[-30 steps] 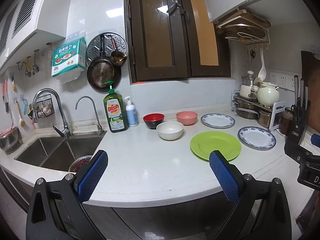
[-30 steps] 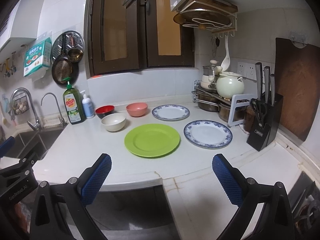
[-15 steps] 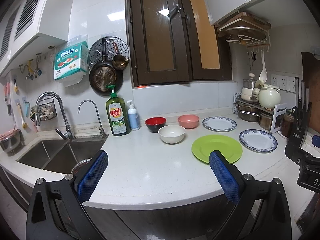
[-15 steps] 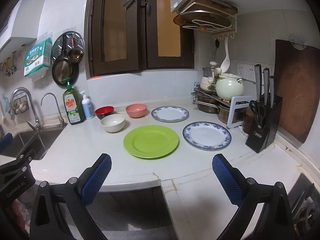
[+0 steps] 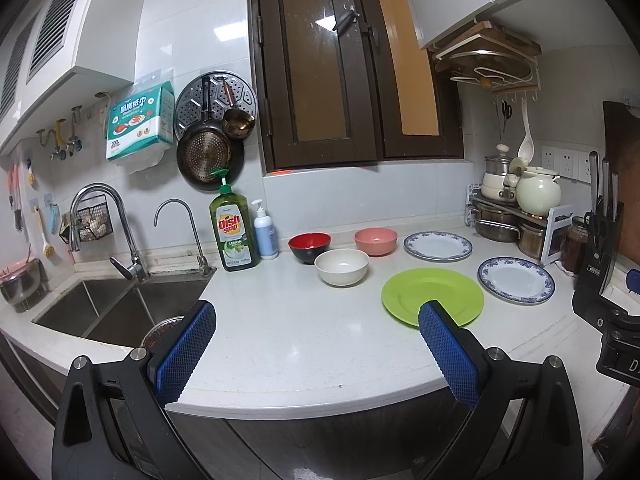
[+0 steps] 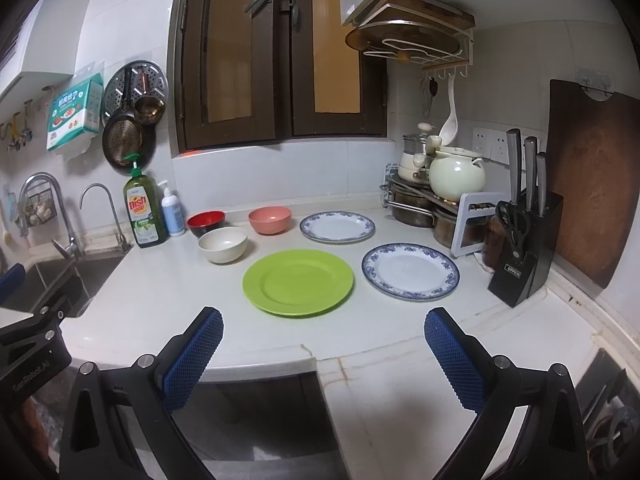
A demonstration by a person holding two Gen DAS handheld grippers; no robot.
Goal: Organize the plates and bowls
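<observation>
Holdings on the white counter (image 6: 132,312), none yet sorted: one green plate (image 6: 298,282) at centre front; one blue-rimmed plate (image 6: 410,271) just to its right, near the knife block (image 6: 524,248); a second blue-rimmed plate (image 6: 337,227) behind, toward the pot rack (image 6: 424,204); one cream bowl (image 6: 223,244) left of the green plate; one red-and-black bowl (image 6: 206,223) and one pink bowl (image 6: 270,219) along the back, all six pieces apart from one another, none stacked. Left gripper (image 5: 316,350): blue pads wide apart, empty, hanging off the counter's front edge, facing the bowls and the sink (image 5: 100,312). Right gripper (image 6: 323,352): pads likewise wide apart, empty, short of the edge, lined up on the green plate. Change over the past second: small only; both views have crept nearer the counter and tipped a little, the crockery sitting lower in frame on the left side, while no dish has shifted. Assessment: task at its approach stage, no grasp begun; the plates fall nearest the right gripper, the bowls nearest the left.
</observation>
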